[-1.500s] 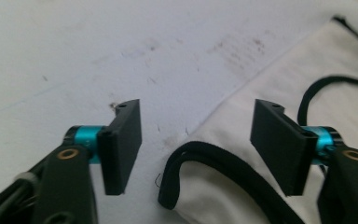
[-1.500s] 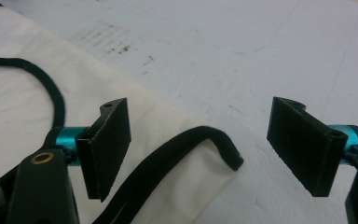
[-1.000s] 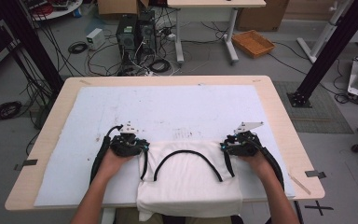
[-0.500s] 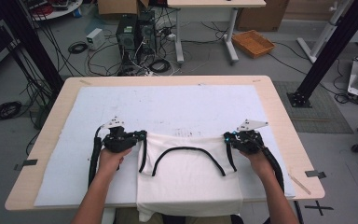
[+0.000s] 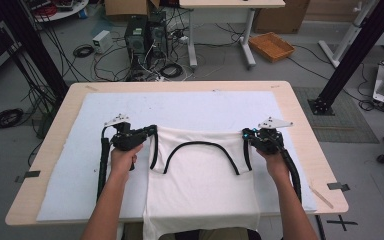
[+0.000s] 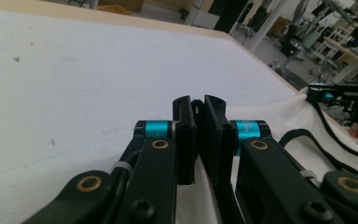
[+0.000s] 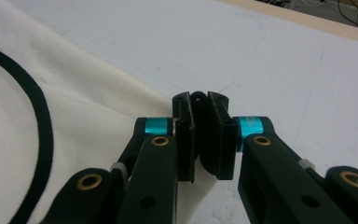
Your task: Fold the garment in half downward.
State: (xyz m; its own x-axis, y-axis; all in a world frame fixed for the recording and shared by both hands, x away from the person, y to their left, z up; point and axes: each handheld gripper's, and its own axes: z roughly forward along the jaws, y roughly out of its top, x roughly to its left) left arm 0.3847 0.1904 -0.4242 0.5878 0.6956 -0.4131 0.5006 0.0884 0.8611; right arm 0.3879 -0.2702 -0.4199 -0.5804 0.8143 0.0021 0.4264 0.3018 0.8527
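Both tongs, left tongs (image 5: 152,131) and right tongs (image 5: 245,134), pinch the white tank top (image 5: 200,180) at its shoulders, lower centre; its hem overhangs the tabletop (image 5: 300,120), so spreading seems unfinished.

Both grippers (image 5: 152,131) (image 5: 245,134) clamped, arms fwd

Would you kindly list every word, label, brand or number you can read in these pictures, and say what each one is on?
No readable text anywhere.
White tank top: plain, black trim, no print.
Left tool and right tool: no markings legible.
White device on the floor: too small to tell.
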